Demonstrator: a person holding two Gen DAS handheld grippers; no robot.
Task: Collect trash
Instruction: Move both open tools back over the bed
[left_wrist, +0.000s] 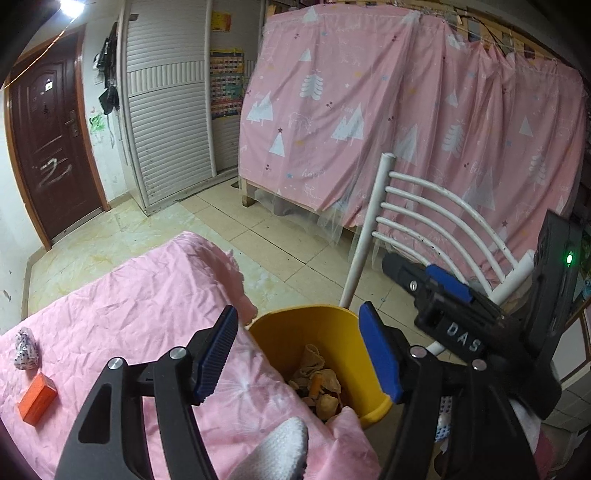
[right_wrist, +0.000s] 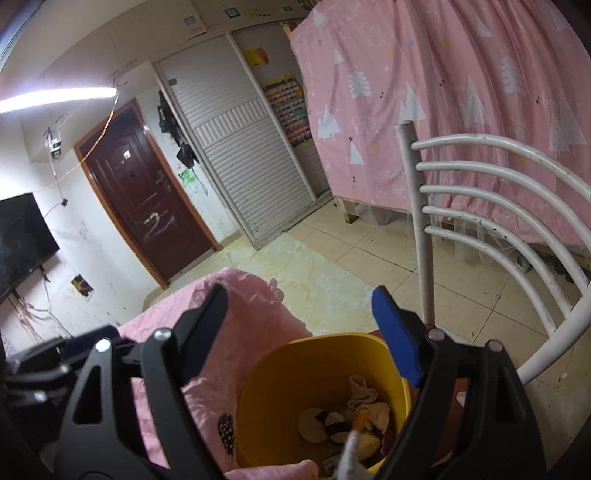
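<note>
Trash left to collect: an orange box (left_wrist: 38, 398) and a crumpled patterned wad (left_wrist: 25, 349), both on the pink bedsheet (left_wrist: 140, 306), lying at about 9 o'clock from the left gripper (left_wrist: 299, 354) in its own wrist view, well apart from its fingers. The box's long axis runs roughly 1 to 7 o'clock in that view; the wad sits just beyond it, near but not touching. Left gripper: fingers spread wide, nothing between them, hovering over the yellow bin (left_wrist: 332, 332), which already holds wrappers and scraps. Right gripper (right_wrist: 303, 332): also wide and empty, poised above the same bin (right_wrist: 280, 398); its body shows at 3 o'clock in the left view. Neither box nor wad appears in the right wrist view, so the left gripper is judged the nearer one. A white chair (left_wrist: 424, 221) stands just behind the bin at 1 o'clock. Judgement: the next pick calls for a leftward swing of the left gripper, with its jaws turned across the box's short side.
</note>
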